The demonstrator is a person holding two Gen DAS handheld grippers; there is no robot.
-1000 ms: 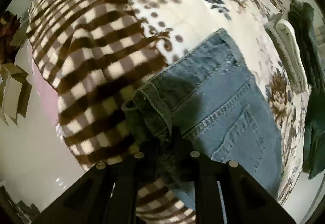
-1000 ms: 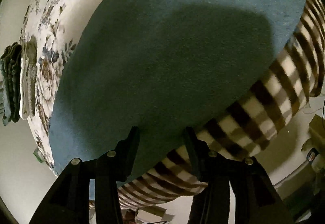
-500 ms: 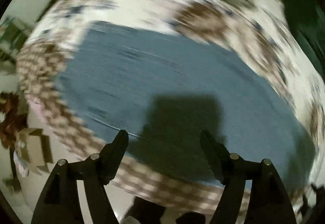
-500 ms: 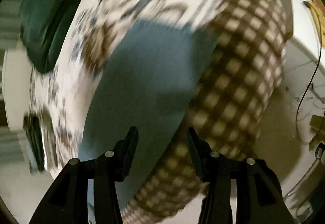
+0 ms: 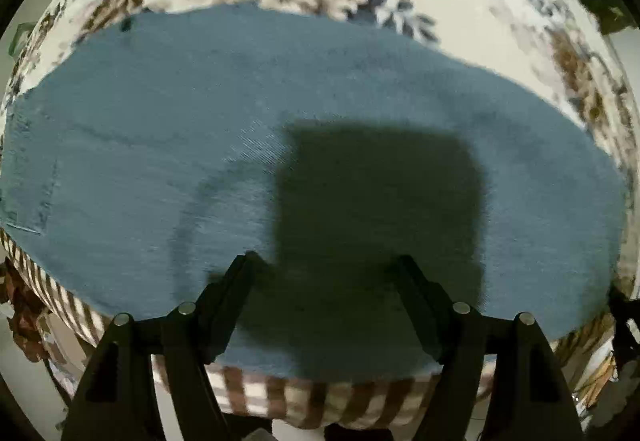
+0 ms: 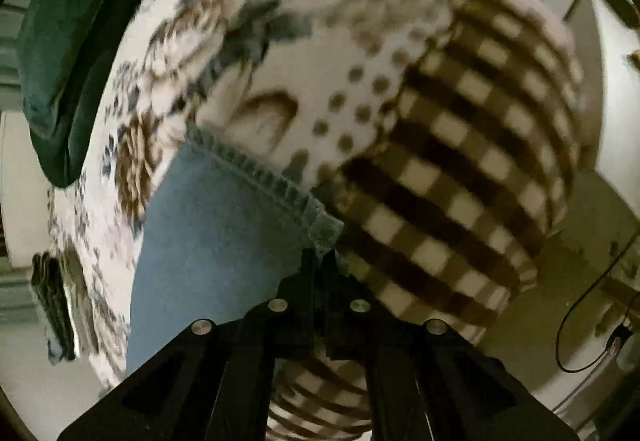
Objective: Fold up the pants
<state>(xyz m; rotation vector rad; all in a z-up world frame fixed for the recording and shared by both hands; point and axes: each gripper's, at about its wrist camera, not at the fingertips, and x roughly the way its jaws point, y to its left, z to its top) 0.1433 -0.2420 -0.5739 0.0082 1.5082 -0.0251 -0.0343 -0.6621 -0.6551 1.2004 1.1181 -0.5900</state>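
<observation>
The blue denim pants (image 5: pixel 240 145) lie flat across the floral blanket (image 5: pixel 460 1), filling the left wrist view. My left gripper (image 5: pixel 326 265) is open and empty just above the denim near its front edge, casting a square shadow on it. In the right wrist view the hem end of a pant leg (image 6: pixel 224 233) shows, with a stitched hem (image 6: pixel 264 177). My right gripper (image 6: pixel 320 261) is shut on the hem's corner at the edge of the brown checked part of the blanket (image 6: pixel 460 177).
A dark green garment (image 6: pixel 68 73) lies at the far left of the bed. A stack of folded clothes (image 6: pixel 52 305) sits at the left edge. The bed edge drops to a pale floor with a black cable (image 6: pixel 576 325) on the right.
The left gripper let go of the waistband, opened, and moved over the flat denim. The right gripper moved along the leg to the hem corner and shut on it.
</observation>
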